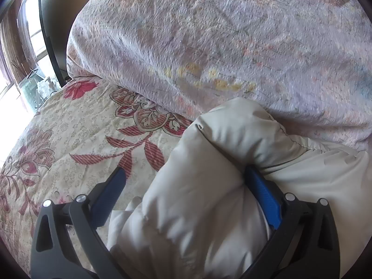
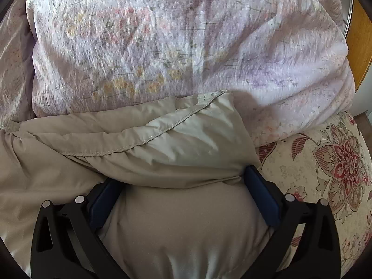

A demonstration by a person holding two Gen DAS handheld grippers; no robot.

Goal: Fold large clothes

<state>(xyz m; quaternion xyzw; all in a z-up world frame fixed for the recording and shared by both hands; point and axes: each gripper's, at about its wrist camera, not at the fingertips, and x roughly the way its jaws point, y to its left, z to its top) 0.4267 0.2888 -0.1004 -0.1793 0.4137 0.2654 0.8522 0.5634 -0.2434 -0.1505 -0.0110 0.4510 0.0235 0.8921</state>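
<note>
Left tongs (image 1: 186, 183): jaws spread wide, straddling a fat roll of the beige padded garment (image 1: 209, 186); right pad (image 1: 262, 195) touches fabric, left pad (image 1: 114, 186) stands clear over the floral bedsheet (image 1: 69, 127); not clamped. Risk here, my read: if they close on this much bulk the slick shell squeezes out and the roll springs loose; a bite on the outer layer alone would let the fill sag and the fold drift.

Garment lies on the bed, its far edge pushed against the heaped lilac duvet (image 1: 220, 34). Risk: any further forward push jams it into or under the duvet and drags that along.

Right tongs (image 2: 186, 186): also apart, straddling a puffed beige section (image 2: 186, 220); both pads sit against the bulge but I see no squeeze; a seamed corner flap (image 2: 186, 127) is folded over just ahead. Risk: that flap is loose and could flip back once lifted; uneven pull between the two tongs would skew the fold.

Orientation, judged: long axis runs left-right across both views, parallel to the duvet edge; which end is collar or hem I cannot tell.
</note>
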